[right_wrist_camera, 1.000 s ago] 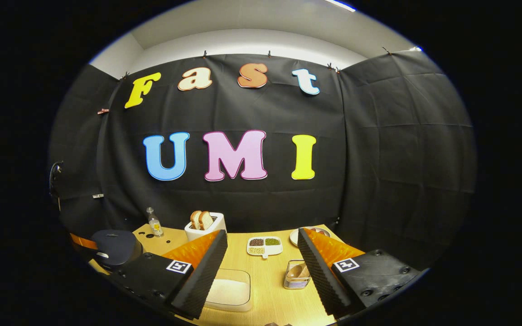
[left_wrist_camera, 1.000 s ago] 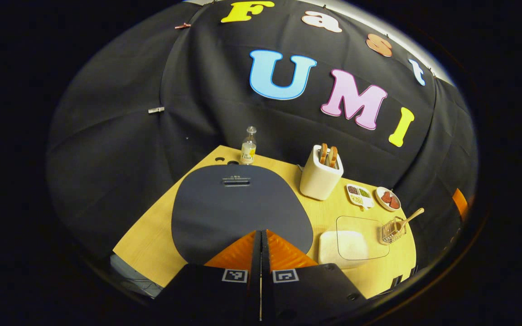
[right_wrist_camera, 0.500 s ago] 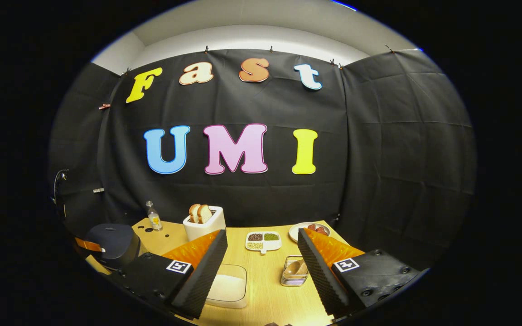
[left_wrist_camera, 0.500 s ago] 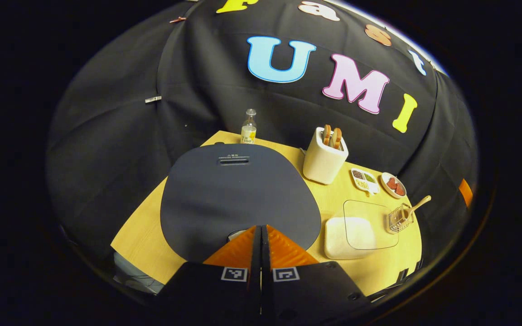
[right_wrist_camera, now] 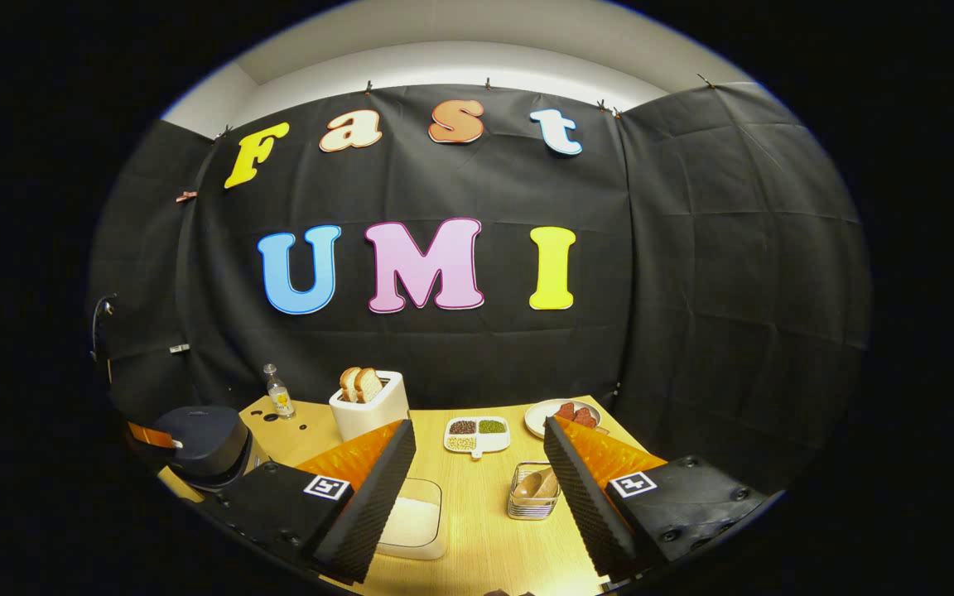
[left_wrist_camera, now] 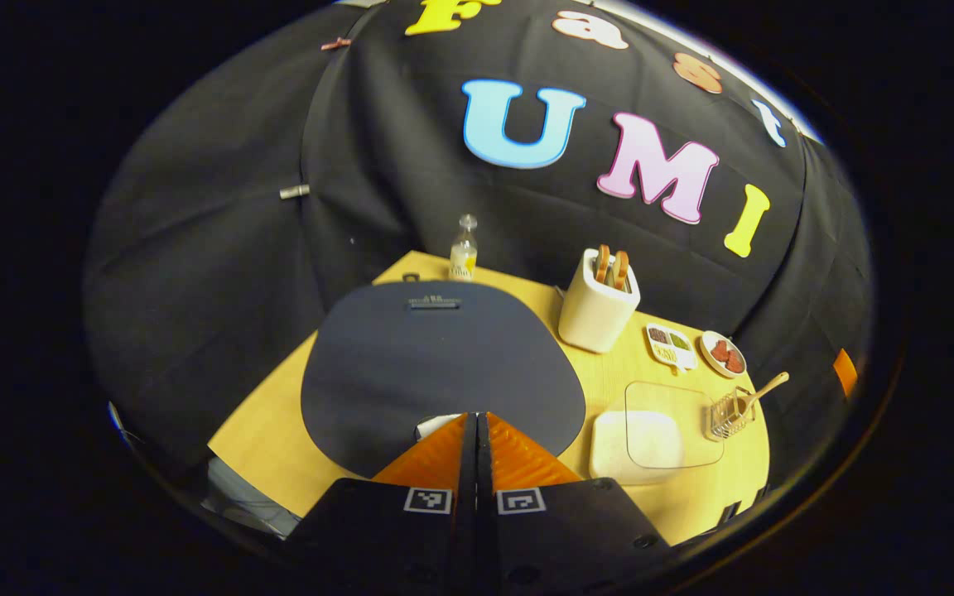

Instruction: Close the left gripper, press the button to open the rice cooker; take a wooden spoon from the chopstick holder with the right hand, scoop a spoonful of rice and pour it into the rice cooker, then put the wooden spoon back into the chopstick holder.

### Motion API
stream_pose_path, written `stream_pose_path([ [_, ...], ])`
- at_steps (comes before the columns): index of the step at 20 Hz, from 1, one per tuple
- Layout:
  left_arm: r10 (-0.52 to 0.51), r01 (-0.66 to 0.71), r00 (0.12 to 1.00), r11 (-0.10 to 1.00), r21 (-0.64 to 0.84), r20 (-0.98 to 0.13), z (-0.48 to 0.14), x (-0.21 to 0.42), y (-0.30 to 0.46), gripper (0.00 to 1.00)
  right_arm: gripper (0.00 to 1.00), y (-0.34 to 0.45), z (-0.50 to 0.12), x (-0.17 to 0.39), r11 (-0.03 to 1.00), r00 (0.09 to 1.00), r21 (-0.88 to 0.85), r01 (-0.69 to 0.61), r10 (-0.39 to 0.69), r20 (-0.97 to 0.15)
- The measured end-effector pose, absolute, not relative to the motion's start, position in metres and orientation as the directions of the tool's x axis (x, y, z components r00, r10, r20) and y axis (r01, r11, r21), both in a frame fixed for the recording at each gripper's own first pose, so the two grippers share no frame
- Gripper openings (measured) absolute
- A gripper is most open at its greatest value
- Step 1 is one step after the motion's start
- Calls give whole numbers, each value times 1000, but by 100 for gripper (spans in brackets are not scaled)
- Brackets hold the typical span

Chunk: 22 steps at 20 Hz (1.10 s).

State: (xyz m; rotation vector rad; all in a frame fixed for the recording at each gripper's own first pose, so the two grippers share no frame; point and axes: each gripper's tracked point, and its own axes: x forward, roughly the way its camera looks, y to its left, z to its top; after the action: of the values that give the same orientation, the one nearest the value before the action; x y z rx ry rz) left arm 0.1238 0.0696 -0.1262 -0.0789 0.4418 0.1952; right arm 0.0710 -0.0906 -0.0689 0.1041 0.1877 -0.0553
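The dark rice cooker (left_wrist_camera: 440, 364) stands with its lid down, right under my left gripper (left_wrist_camera: 474, 416), which is shut with nothing between its fingers and points at the pale button area at the lid's front edge. In the right gripper view the cooker (right_wrist_camera: 204, 443) sits at the far left. My right gripper (right_wrist_camera: 477, 451) hangs open above the table's front. Between its fingers I see the wire chopstick holder (right_wrist_camera: 533, 495) with the wooden spoon (right_wrist_camera: 537, 484) in it, and the clear box of rice (right_wrist_camera: 415, 523). The holder (left_wrist_camera: 725, 414) and rice box (left_wrist_camera: 638, 434) also lie right of the cooker.
On the wooden table (right_wrist_camera: 485, 538) stand a white toaster with bread (right_wrist_camera: 368, 404), a small bottle (right_wrist_camera: 278, 393), a divided dish of beans (right_wrist_camera: 477, 432) and a plate of red food (right_wrist_camera: 564, 414). Black cloth walls close in the back and sides.
The left gripper view has shifted over the cooker lid and a pale button area now shows at the fingertips. The right gripper drifted slightly, still open.
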Motion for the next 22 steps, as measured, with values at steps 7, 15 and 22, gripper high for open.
stream_pose_path([
  [7, 263, -266, 953, 964, -4, -148, -20, 102, 51, 7, 98, -111, -78, 85, 993, 978, 101, 67, -45, -203],
  [15, 275, -280, 953, 960, -18, -128, -22, 80, 22, 31, 98, -152, -123, 119, 984, 953, 144, 106, -60, -297],
  [22, 336, -336, 928, 941, 25, -160, -41, 64, -13, 99, 98, -184, -182, 157, 962, 914, 226, 152, -50, -403],
])
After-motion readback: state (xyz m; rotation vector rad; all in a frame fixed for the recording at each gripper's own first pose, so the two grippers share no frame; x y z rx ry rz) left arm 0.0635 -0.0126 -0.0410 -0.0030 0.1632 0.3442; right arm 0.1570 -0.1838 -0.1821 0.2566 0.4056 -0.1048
